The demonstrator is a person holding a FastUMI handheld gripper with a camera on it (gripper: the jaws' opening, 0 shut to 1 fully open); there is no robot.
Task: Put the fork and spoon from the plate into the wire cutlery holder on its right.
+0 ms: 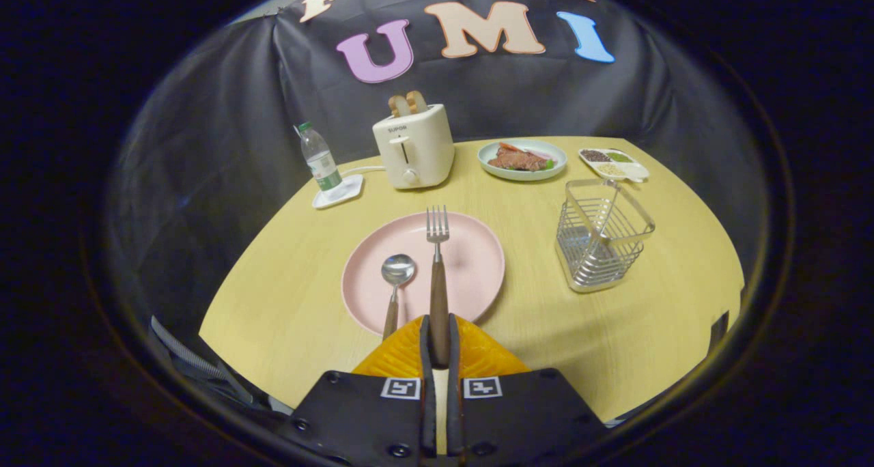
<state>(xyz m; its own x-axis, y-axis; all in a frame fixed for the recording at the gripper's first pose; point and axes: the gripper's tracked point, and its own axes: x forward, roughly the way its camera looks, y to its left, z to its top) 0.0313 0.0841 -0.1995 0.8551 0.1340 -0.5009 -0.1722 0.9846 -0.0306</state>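
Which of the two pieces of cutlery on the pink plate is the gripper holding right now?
The fork. Its wooden handle runs back between the gripper fingers, which are closed on it. The spoon lies free just left of it on the plate.

A round bench (287,303) with a pale yellow wood-grain top carries several things along its far side. At the far left a clear water bottle (319,161) with a green cap stands upright on a small white square coaster (338,194). Just beside it to the right sits a cream toaster (414,147) with two slices of toast (407,103) poking out of its slots and a white cord running toward the coaster. Further right lies a pale green plate of food (522,160), then a small white divided dish (613,164) holding dark, green and pale fillings.
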